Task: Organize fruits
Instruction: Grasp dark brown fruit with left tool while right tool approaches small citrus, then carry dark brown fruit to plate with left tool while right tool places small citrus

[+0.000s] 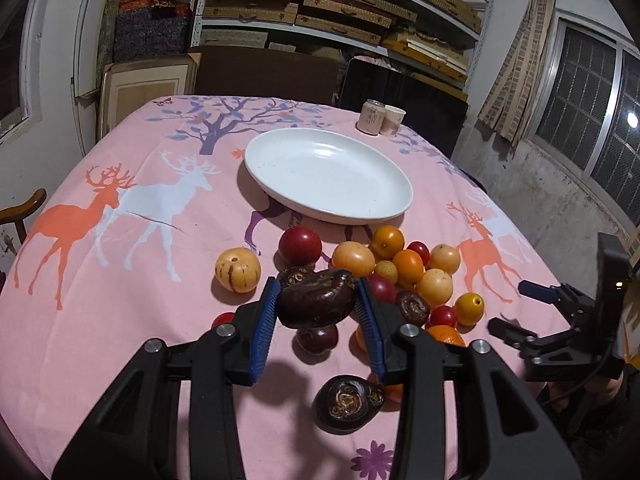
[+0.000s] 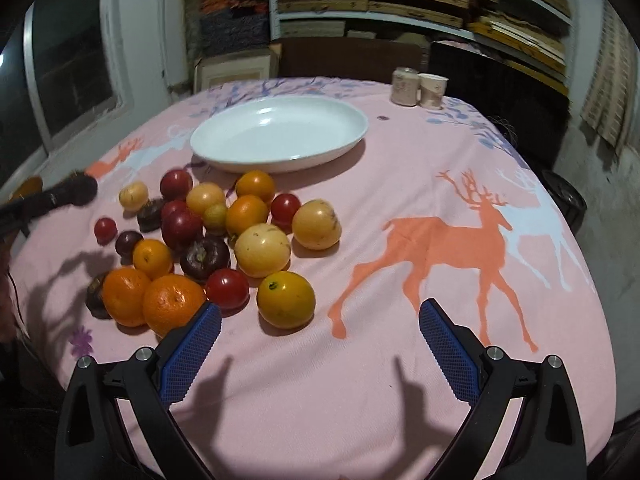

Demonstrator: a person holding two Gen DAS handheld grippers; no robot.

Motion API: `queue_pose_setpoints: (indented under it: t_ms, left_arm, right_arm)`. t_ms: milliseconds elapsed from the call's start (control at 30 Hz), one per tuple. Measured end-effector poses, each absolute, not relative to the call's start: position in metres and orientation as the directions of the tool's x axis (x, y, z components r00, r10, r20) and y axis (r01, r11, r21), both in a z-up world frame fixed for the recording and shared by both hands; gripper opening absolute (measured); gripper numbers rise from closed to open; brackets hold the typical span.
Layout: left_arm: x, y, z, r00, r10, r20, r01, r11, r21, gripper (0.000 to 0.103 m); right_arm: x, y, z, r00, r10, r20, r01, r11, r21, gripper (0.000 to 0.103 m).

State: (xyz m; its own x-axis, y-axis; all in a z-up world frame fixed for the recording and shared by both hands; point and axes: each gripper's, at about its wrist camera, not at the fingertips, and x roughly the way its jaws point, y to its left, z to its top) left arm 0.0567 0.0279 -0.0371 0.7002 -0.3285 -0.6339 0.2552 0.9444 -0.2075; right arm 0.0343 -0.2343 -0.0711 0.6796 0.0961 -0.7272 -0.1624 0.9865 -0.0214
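My left gripper (image 1: 316,294) is shut on a dark purple fruit (image 1: 316,304) and holds it above the pile of fruits (image 1: 404,268) on the pink tablecloth. The pile holds red tomatoes, oranges, yellow fruits and dark purple fruits; another dark purple fruit (image 1: 348,402) lies near the front. The white oval plate (image 1: 332,204) stands empty behind the pile. My right gripper (image 2: 320,316) is open and empty, low over the cloth to the right of the pile (image 2: 224,236). The plate (image 2: 280,164) shows behind the pile there too.
A can (image 1: 371,117) and a paper cup (image 1: 393,120) stand at the table's far edge. A striped yellow fruit (image 1: 237,269) lies apart at the left of the pile. Shelves with boxes stand behind the table. A wooden chair (image 1: 20,212) is at the left.
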Motion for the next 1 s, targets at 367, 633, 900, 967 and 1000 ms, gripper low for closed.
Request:
queue_pose_setpoints:
  t_ms: [367,633,900,967,1000]
  left_arm:
    - [0.06,0.028,-0.049,0.684,-0.325,-0.653,0.252,0.945,-0.207,0.038]
    - [0.064,0.029,-0.054,0.675,-0.324,-0.663,0.247,0.946,-0.21,0.038]
    - [0.08,0.024,-0.035,0.686,-0.343,-0.642,0.282,0.938,-0.2,0.038]
    - [0.096,0.021,-0.023,0.689,-0.349,-0.635,0.292,0.936,-0.198,0.038]
    - [0.107,0.019,-0.017,0.693,-0.348,-0.631,0.297,0.936,-0.19,0.038]
  right_arm:
    - [0.059,-0.216,-0.095,0.612,0.17,-0.772,-0.243,0.97,0.02,0.037]
    - [0.055,-0.226,-0.088,0.636,0.213,-0.742,-0.234,0.969,0.078,0.037]
    - [0.059,-0.257,-0.046,0.719,0.244,-0.651,-0.199,0.969,0.144,0.037]
    - [0.073,-0.26,-0.028,0.741,0.234,-0.629,-0.193,0.972,0.135,0.037]
    - [0.082,-0.26,-0.02,0.75,0.234,-0.619,-0.194,0.972,0.132,0.037]
